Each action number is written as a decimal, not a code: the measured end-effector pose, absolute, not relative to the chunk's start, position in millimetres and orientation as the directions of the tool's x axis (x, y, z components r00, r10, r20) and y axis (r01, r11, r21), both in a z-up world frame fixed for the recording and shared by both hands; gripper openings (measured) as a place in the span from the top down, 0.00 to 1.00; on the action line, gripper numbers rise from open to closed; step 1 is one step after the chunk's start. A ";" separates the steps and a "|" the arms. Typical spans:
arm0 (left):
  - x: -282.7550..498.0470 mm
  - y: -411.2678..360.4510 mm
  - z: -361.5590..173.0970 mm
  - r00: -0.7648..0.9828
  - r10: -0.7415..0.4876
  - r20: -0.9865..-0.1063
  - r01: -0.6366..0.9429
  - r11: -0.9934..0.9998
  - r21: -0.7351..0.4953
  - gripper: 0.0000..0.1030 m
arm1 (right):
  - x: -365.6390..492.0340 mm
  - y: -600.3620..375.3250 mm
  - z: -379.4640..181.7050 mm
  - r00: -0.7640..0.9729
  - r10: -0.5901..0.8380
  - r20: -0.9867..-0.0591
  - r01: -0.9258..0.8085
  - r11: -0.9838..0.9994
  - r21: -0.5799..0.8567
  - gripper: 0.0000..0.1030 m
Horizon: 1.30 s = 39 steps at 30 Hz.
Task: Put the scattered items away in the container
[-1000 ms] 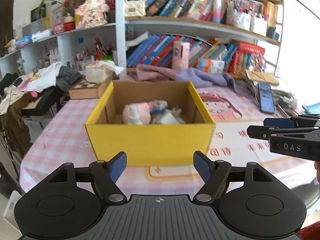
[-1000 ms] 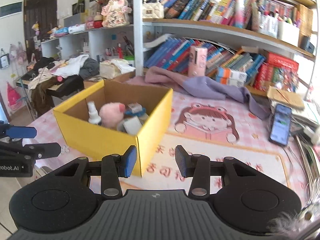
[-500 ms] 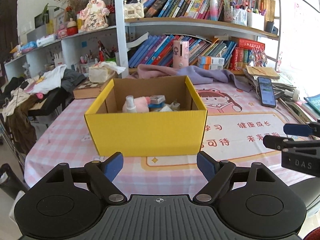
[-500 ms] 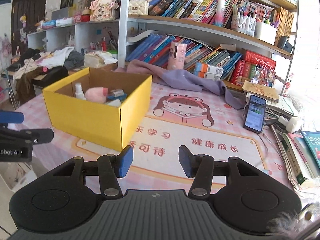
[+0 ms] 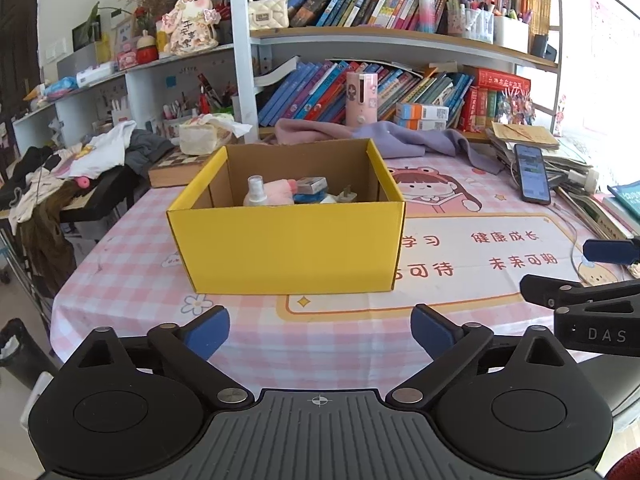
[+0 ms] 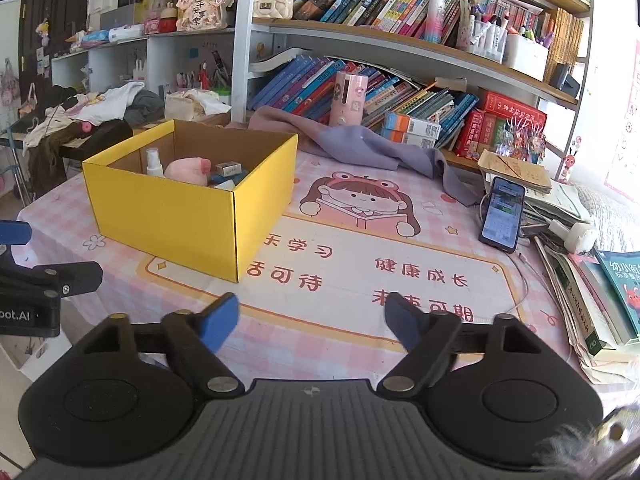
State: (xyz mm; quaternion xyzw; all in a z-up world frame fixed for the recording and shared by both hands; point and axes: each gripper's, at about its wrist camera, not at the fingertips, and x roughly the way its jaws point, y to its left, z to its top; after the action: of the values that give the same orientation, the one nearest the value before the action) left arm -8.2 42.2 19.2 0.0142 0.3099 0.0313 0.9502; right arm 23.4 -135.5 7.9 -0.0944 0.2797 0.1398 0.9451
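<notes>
A yellow cardboard box (image 5: 286,248) stands on the pink checked table, also in the right wrist view (image 6: 168,216). Inside it lie a white spray bottle (image 5: 256,192), a pink plush toy (image 6: 186,170), a small carton (image 5: 312,185) and a white plug (image 5: 346,196). My left gripper (image 5: 320,330) is open and empty, held back from the box's near wall. My right gripper (image 6: 312,320) is open and empty, to the right of the box above the printed mat. Each gripper shows at the edge of the other's view.
A phone (image 6: 503,214) and stacked books (image 6: 600,292) lie at the table's right edge. A purple cloth (image 6: 360,144) and a pink tube (image 6: 346,98) sit behind the box by the bookshelf. A clothes-covered stand (image 5: 60,172) is left of the table.
Both grippers have pulled back from the box, which now looks smaller and farther. The right gripper's jaws have opened wider. The box's contents have not moved.
</notes>
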 end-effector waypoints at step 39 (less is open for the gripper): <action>0.0 28.8 5.9 0.746 0.046 -0.665 -0.024 0.999 0.042 0.02 | 26.6 -141.2 0.5 0.764 0.175 -0.621 -0.289 0.953 -0.087 0.02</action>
State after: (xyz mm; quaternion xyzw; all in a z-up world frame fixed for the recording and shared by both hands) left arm 0.0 28.8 5.9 0.0154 0.3561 0.0186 0.9341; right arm 26.6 -141.2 0.5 -0.0888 0.3204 0.1241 0.9349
